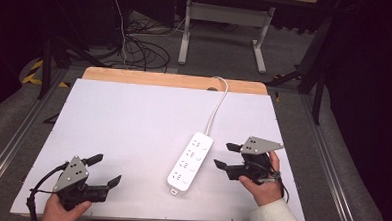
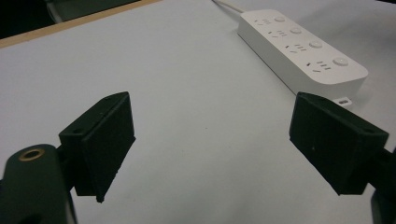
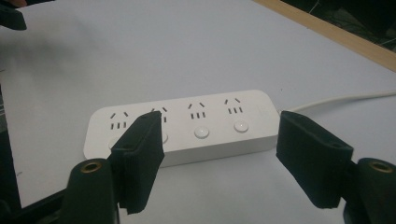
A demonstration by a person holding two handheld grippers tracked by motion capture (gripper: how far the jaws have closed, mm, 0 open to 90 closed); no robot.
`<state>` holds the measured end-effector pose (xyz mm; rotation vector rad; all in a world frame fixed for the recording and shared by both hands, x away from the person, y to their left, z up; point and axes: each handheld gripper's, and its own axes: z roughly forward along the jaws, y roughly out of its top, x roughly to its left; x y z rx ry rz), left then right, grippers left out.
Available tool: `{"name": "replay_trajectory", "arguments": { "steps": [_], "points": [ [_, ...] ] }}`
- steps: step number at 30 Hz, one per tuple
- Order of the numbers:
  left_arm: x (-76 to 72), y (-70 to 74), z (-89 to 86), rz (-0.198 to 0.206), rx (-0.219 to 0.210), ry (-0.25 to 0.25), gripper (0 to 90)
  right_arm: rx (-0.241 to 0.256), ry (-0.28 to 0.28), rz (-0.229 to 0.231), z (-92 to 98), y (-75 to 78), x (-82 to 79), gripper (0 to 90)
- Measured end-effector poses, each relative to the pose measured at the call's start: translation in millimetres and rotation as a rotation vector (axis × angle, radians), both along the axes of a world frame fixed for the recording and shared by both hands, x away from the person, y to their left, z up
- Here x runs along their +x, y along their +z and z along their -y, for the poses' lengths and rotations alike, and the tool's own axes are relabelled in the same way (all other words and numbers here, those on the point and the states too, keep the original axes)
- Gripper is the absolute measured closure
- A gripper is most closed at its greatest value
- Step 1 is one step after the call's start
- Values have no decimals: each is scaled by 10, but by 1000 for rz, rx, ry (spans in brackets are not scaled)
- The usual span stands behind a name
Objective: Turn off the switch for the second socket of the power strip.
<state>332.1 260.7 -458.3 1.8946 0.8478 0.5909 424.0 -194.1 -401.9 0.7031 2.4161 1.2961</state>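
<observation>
A white power strip (image 1: 190, 161) with several sockets and round buttons lies on the white table sheet (image 1: 133, 123), its white cable (image 1: 216, 107) running to the far edge. My left gripper (image 1: 104, 171) is held low at the front left, open, with nothing between its jaws; in its own view (image 2: 210, 149) the strip (image 2: 301, 49) lies ahead to the right. My right gripper (image 1: 226, 155) is open just right of the strip, pointing at it. In the right gripper view (image 3: 219, 163) the strip (image 3: 187, 126) lies across, just beyond the jaws.
A bare wooden strip of tabletop (image 1: 175, 80) shows at the far edge. Beyond it stand a white desk frame (image 1: 225, 26) and tangled cables (image 1: 141, 50) on the floor. Metal rails (image 1: 332, 161) run along both sides of the table.
</observation>
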Motion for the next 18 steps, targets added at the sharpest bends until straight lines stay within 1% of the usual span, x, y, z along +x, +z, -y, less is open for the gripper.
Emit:
{"name": "replay_trajectory", "arguments": {
  "steps": [4, 8, 12, 18],
  "points": [
    [-1, 0, 7, 2, 5, -2, 146, 0, 7, -8, -59, 19, 50, 328],
    [-2, 0, 5, 2, 7, -3, 147, -34, 7, -24, -136, 44, 104, 333],
    [-2, -1, 5, 0, 3, -2, 147, -58, 14, -29, -209, 69, 151, 333],
    [-2, 1, 7, 5, 8, -4, 147, -70, 22, -29, -315, 78, 218, 336]
  ]
}}
